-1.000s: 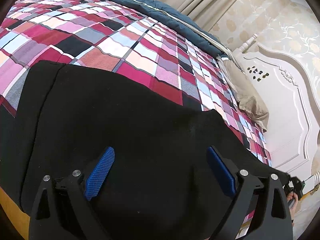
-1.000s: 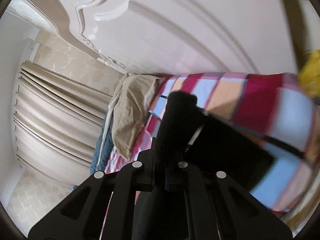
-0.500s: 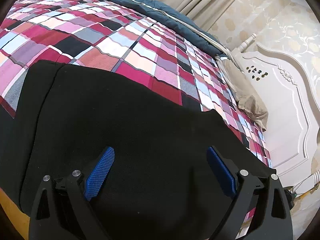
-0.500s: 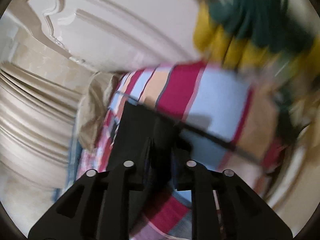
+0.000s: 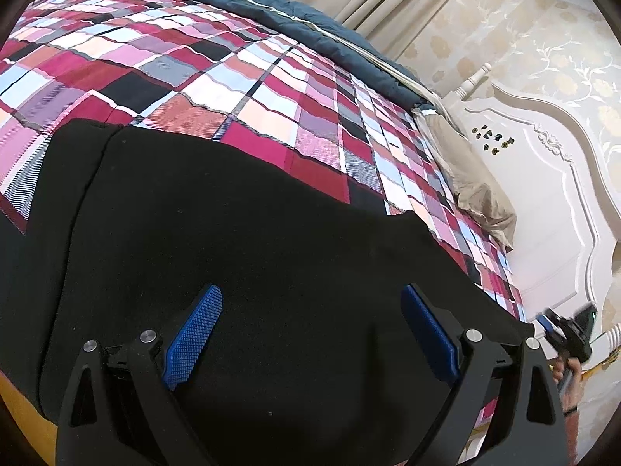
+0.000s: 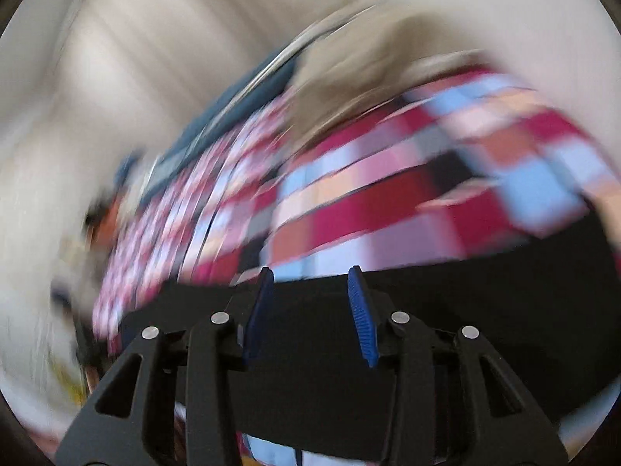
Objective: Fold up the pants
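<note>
The left gripper (image 5: pixel 310 334) has its 2 blue pads (image 5: pixel 194 334) wide apart, with nothing pinched between them; it hovers over the black pants (image 5: pixel 240 233), and whether the pads touch the cloth cannot be told. The right gripper (image 6: pixel 310 310) has its 2 pads partly apart. Its jaws have just been opening, and the gap between them shows only the pants lying behind, with no cloth clamped. That view is heavily smeared by motion, so fine detail of the fabric edge there cannot be read.

The pants lie flat on the plaid bedspread (image 5: pixel 240 89), on the part of it nearest the left gripper. Their far edge runs as one fairly straight line across the spread, with a seam or layer edge near the left end of the cloth. From the left wrist view the right gripper (image 5: pixel 566 334) shows in a hand (image 5: pixel 566 378) just beyond the pants' right end, near the white headboard (image 5: pixel 543 209).

As a judgement, 1 lengthwise fold looks done: the cloth reads as a single broad slab, not 2 separate legs, though the uniform black makes that uncertain. What seems left is bringing 1 end over the other to shorten the pants, then smoothing them. Neither gripper holds cloth now, so a fresh grasp at an end would come first.
</note>
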Tool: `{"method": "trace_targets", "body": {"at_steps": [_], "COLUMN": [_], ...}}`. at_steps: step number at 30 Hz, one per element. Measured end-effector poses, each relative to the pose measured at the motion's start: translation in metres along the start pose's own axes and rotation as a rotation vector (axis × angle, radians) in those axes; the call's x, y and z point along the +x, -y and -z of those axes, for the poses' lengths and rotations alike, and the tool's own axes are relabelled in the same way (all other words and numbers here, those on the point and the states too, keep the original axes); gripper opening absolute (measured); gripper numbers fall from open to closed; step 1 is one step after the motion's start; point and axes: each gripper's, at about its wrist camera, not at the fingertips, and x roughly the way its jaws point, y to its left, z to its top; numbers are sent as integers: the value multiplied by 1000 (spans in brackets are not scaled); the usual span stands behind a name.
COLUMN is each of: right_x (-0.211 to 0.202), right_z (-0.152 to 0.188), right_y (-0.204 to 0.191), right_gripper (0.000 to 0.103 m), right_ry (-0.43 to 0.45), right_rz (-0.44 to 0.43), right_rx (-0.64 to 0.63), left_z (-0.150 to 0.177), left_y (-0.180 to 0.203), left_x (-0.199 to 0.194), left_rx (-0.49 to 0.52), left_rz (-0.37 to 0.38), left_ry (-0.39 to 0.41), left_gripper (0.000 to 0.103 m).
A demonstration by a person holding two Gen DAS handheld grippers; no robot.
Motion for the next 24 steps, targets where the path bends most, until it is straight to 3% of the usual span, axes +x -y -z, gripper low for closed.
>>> {"method": "trace_targets", "body": {"at_steps": [4,11,24], "right_x": [76,161,220], "right_z": [-14,5,8], "right_y": [-47,-121,-154], "right_gripper": [39,39,39], "right_ry": [-230,-516,-621], "right_rz": [-135,-219,-325], "right_rx": [-177,-412,-450], "left_z": [0,-1,1], "left_y": [0,-4,-8], "left_x": [0,-2,-3], "left_rx": [4,1,7], "left_rz": [8,35,60], "left_ry": [-2,-3,2], "left_gripper": [92,92,92]}}
